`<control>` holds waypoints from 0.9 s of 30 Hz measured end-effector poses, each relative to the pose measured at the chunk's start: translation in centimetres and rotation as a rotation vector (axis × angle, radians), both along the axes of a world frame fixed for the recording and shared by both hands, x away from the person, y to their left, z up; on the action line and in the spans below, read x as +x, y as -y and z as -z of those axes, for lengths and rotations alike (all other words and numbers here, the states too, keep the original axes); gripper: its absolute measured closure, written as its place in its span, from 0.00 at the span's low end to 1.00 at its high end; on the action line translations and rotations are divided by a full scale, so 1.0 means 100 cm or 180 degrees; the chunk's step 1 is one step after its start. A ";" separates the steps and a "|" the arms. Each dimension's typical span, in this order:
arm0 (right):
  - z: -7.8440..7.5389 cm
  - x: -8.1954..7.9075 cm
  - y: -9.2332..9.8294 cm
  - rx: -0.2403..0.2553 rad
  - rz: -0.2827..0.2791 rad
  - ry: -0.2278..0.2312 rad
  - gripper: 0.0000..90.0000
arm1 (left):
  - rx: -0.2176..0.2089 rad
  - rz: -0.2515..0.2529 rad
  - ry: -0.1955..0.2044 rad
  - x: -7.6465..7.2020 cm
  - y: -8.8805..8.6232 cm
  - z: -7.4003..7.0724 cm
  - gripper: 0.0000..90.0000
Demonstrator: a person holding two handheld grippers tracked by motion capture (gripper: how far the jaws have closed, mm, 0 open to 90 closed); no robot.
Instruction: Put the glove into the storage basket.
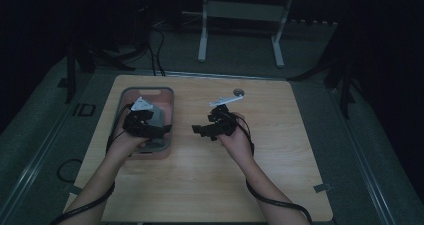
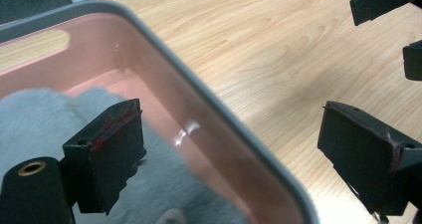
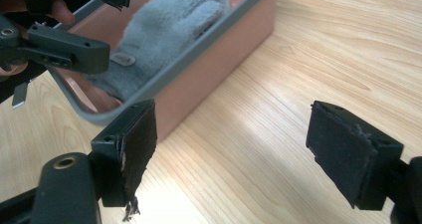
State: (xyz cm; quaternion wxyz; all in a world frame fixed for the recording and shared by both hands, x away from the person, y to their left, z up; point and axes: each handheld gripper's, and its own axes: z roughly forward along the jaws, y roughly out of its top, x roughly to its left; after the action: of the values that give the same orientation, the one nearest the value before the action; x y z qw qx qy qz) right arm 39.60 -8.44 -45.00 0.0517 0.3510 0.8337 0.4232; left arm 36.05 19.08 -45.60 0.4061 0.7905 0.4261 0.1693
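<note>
A pink bin with a grey rim [image 1: 169, 110] stands on the left half of the wooden table [image 1: 280, 150], and a grey fluffy cloth [image 1: 158, 116] lies inside it. My left gripper [image 1: 151, 126] hovers over the bin. In the left gripper view my left gripper [image 2: 234, 159] is open, straddling the bin's rim [image 2: 209, 99], with the cloth [image 2: 40, 119] under one jaw and nothing pressed between the pads. My right gripper [image 1: 201, 130] sits just right of the bin and points at it. Its jaws stand open and empty [image 3: 239, 152], facing the bin wall [image 3: 214, 69] and the cloth [image 3: 169, 30].
A round cable hole [image 1: 239, 91] sits near the table's far edge. Black cables trail from both grippers off the near edge. A white desk frame [image 1: 202, 40] stands on the floor beyond the table. Bare wood [image 1: 300, 135] stretches to the right of my right hand.
</note>
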 end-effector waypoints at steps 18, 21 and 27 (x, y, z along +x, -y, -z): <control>0.014 -0.029 0.077 -0.0067 0.0144 0.0090 0.22 | -0.0141 0.0552 0.0093 -0.020 0.055 0.004 0.13; 0.017 -0.034 0.085 -0.0076 0.0159 0.0097 0.22 | -0.0143 0.0635 0.0099 -0.025 0.067 0.008 0.13; 0.026 -0.043 0.096 -0.0101 0.0129 0.0134 0.20 | -0.0128 0.0833 0.0065 -0.033 0.089 0.022 0.13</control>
State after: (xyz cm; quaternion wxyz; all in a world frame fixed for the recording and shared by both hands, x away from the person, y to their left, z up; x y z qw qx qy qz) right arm 35.34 -18.02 -47.55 0.0833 0.3580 0.8317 0.4161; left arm 32.80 10.16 -47.77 0.4448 0.8293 0.3184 0.1143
